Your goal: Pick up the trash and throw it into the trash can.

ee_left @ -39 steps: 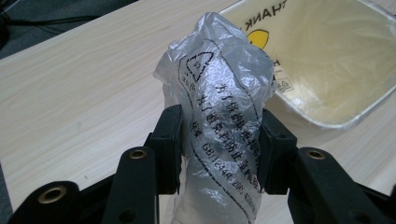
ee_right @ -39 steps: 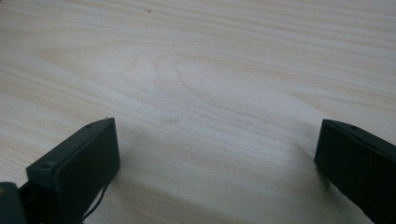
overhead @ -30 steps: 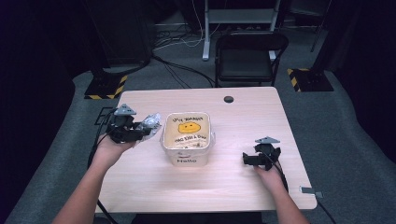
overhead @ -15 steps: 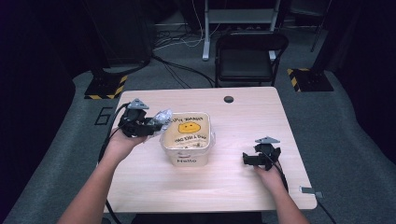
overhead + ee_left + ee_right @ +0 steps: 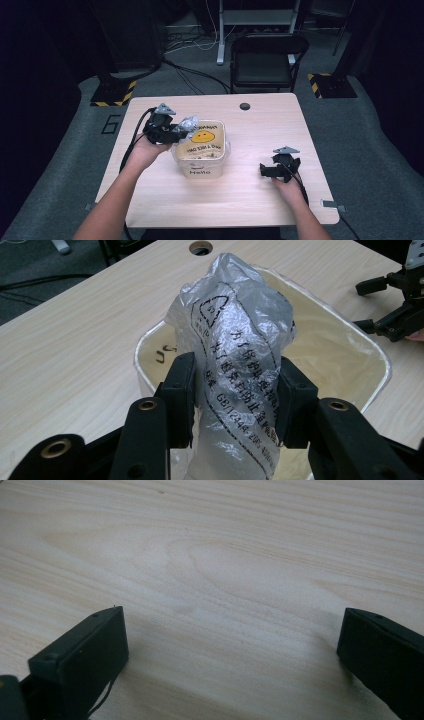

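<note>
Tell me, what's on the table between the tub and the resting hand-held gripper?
Nothing: the high view shows bare table between tub and right hand-held gripper.

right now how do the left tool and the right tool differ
The left tool is shut on a crumpled clear plastic bag; the right tool is open with nothing between its jaws. The left tool is at the rim of the tub; the right tool sits apart, low over bare table. Both are black.

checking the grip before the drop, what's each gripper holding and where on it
The left gripper is shut on a crumpled clear plastic bag, pinched across its middle, above the tub. The right gripper is open and holds nothing.
</note>
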A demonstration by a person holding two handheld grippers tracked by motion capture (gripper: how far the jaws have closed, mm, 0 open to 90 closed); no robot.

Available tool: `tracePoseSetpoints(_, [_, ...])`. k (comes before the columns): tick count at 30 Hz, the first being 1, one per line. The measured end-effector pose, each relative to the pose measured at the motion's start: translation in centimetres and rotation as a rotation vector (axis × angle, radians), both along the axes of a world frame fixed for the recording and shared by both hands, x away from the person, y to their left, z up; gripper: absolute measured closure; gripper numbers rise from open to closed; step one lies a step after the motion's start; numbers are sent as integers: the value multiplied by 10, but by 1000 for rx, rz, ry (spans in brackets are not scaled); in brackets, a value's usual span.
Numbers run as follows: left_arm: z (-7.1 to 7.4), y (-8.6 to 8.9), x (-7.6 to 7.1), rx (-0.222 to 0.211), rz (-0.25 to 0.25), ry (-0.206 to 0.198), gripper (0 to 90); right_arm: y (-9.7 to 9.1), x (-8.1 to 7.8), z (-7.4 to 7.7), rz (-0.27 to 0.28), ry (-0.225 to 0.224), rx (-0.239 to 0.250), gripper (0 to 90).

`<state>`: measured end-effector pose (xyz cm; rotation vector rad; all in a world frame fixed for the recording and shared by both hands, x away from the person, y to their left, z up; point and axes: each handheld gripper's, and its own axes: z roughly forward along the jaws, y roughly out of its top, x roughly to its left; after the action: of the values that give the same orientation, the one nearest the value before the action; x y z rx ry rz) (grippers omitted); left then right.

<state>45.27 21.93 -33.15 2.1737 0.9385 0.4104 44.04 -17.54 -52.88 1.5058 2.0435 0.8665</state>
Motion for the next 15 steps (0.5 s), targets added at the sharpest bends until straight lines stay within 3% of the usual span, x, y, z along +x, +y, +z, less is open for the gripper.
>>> tracePoseSetpoints(15, [-6, -29, 8, 16, -31, 17, 583, 0, 0, 0, 1, 0, 0, 0])
